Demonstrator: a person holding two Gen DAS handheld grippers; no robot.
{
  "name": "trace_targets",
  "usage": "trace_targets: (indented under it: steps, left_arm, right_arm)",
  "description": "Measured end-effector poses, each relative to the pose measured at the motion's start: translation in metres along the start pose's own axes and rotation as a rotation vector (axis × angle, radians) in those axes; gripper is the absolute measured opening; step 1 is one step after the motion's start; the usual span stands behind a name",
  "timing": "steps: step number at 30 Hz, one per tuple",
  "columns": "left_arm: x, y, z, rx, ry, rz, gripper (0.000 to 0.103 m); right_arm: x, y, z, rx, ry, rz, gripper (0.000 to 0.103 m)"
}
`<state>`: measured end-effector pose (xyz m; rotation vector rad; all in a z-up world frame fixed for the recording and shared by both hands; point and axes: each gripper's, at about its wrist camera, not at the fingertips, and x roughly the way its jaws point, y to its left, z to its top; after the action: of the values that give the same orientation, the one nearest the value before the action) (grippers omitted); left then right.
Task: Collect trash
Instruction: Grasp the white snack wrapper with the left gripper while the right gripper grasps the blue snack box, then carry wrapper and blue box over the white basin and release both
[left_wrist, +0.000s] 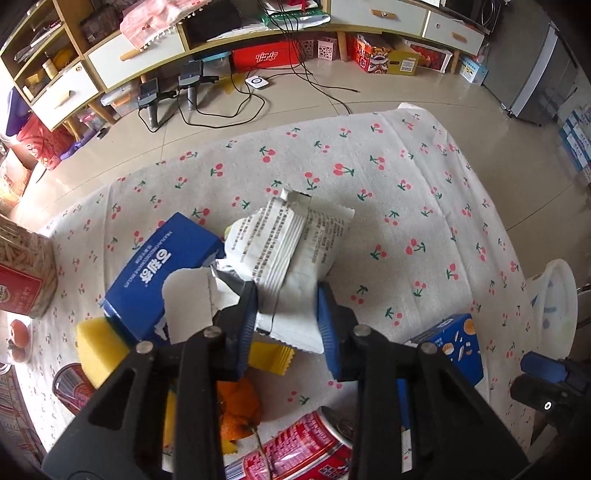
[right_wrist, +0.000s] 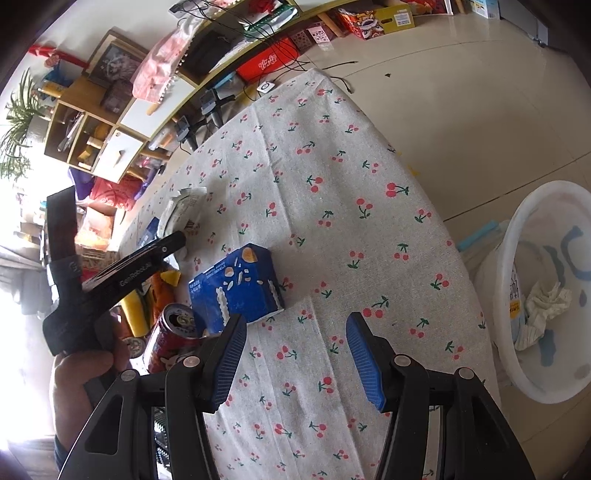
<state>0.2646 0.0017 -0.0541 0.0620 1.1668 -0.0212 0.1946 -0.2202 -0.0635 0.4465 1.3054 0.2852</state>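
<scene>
Black linkage arms, blue ribbed jaws, silver rivets

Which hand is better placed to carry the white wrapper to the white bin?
The left. The left gripper is shut on the white wrapper; the right gripper is open over bare cloth, beside the white bin.

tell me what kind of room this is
Most likely a home living room. A low cabinet with drawers and open shelves runs along the wall, boxes and cables sit on the tiled floor, and a table has a cherry-print tablecloth strewn with snack wrappers and cans.
</scene>
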Motion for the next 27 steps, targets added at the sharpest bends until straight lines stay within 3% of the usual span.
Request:
trace_targets:
  steps: [13,20,22,24,27]
  left_arm:
    - [-0.082,0.042,-0.047,-0.232,-0.107,-0.361,0.031]
    - [-0.103,0.060,-0.073,-0.277,-0.136,-0.431,0.031]
    - [-0.102,0.066,-0.082,-0.286,-0.130,-0.443,0.031]
    - [-0.099,0.072,-0.087,-0.300,-0.123,-0.454,0.031]
    - [-0.094,0.077,-0.090,-0.323,-0.111,-0.469,0.031]
  right_arm:
    - [0.033,0.024,0.003,-0.026,0.015,0.043,0.061]
    - [0.049,0.046,0.003,-0.089,-0.029,-0.012,0.066]
    - [0.049,0.056,0.000,-0.144,-0.047,-0.097,0.052]
    - [0.045,0.062,-0.004,-0.164,-0.065,-0.109,0.031]
    - [0.033,0.062,-0.008,-0.173,-0.079,-0.087,0.024]
